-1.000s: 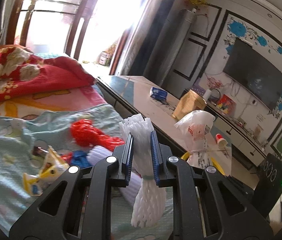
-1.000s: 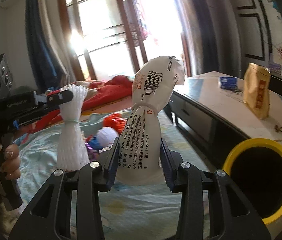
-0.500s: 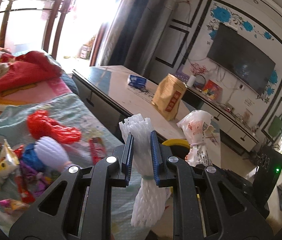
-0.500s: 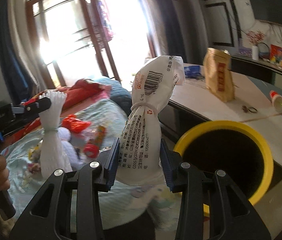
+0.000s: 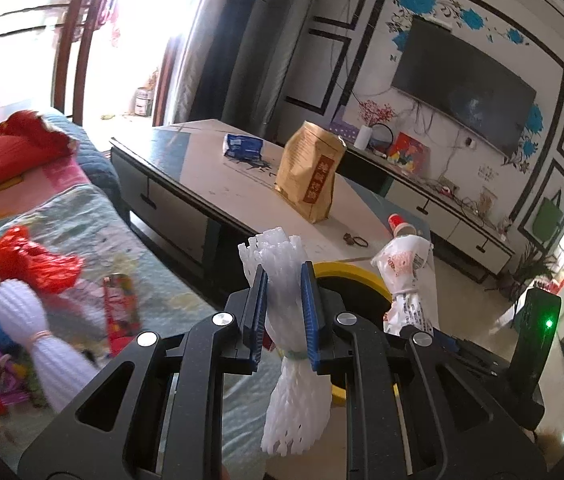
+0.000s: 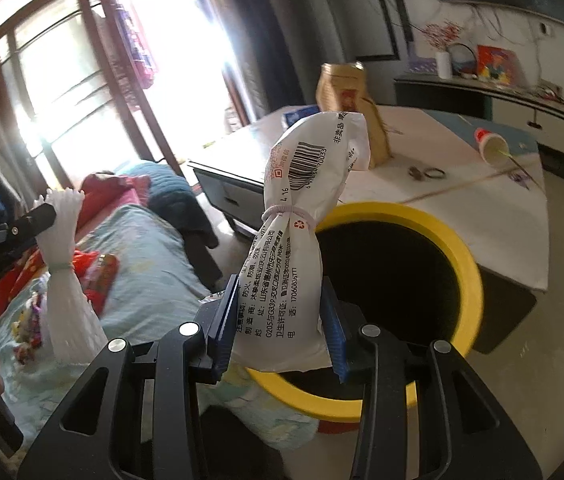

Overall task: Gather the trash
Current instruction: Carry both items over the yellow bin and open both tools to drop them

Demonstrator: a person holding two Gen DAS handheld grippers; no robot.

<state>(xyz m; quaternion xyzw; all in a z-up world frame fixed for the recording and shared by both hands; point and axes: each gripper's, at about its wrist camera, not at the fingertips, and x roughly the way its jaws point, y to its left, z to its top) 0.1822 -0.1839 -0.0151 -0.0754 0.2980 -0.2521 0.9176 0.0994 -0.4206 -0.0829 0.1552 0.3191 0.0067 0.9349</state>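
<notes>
Both claws loaded, carrying to the yellow bin (image 6: pixel 469 280). Left claw (image 5: pixel 283 312) pinches a white foam net (image 5: pixel 282 264) just short of the bin's near rim. Right claw (image 6: pixel 280 320) is clamped on a tied white printed bag (image 6: pixel 301 216), w/ its top over the bin mouth. Step, I'd say: transport, nearly at drop. Next: get each piece over the opening, then spread the claws. More wrappers (image 5: pixel 120 308) lie on the bed (image 5: pixel 154 264) beside the bin.

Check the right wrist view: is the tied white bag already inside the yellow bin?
No, the right gripper grips the white bag beside the yellow bin.
</notes>
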